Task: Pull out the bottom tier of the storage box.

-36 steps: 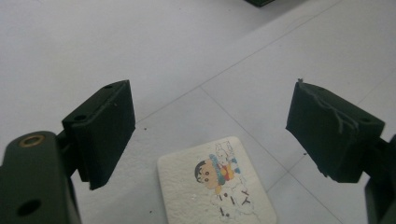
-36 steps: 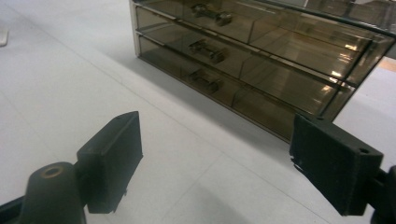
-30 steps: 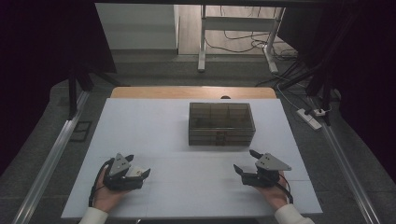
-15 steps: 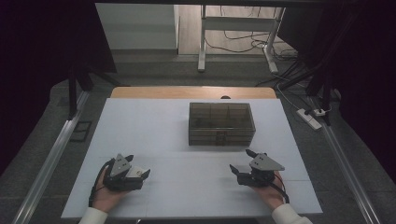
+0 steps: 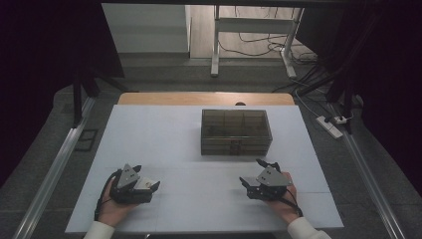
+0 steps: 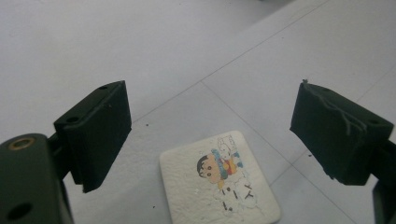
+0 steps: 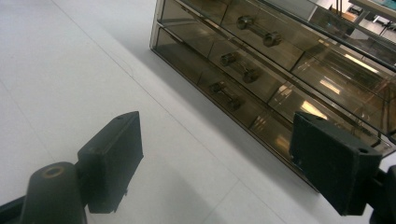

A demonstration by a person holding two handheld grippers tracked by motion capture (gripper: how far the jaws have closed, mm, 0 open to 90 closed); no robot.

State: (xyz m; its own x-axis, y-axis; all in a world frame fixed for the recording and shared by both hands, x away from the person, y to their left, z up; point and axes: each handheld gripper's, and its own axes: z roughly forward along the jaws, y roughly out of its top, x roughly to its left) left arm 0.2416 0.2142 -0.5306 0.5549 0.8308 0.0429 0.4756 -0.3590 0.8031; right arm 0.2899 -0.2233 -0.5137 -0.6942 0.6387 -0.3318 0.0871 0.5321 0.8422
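A small white card (image 6: 219, 182) with a cartoon figure lies flat on the white table (image 5: 199, 149). My left gripper (image 6: 215, 107) stands over it, and its jaws have just been opening. The card lies between the pads and neither one touches it. In the high view the left gripper (image 5: 148, 178) rests near the front left, with the card (image 5: 144, 185) at its tips. My right gripper (image 5: 250, 172) is open at the front right, nothing between its jaws. It points at a smoky clear drawer box (image 5: 236, 130). The right gripper (image 7: 219, 154) faces the box's (image 7: 261, 56) drawers and their small handles.
A wooden strip (image 5: 204, 98) runs along the table's far edge. Metal rails (image 5: 54, 169) flank the table on both sides. On the floor beyond are desk legs (image 5: 215, 45), cables and a power strip (image 5: 332, 126).
The right gripper has shifted slightly left, toward the middle of the table. The left hand has stayed where it was.
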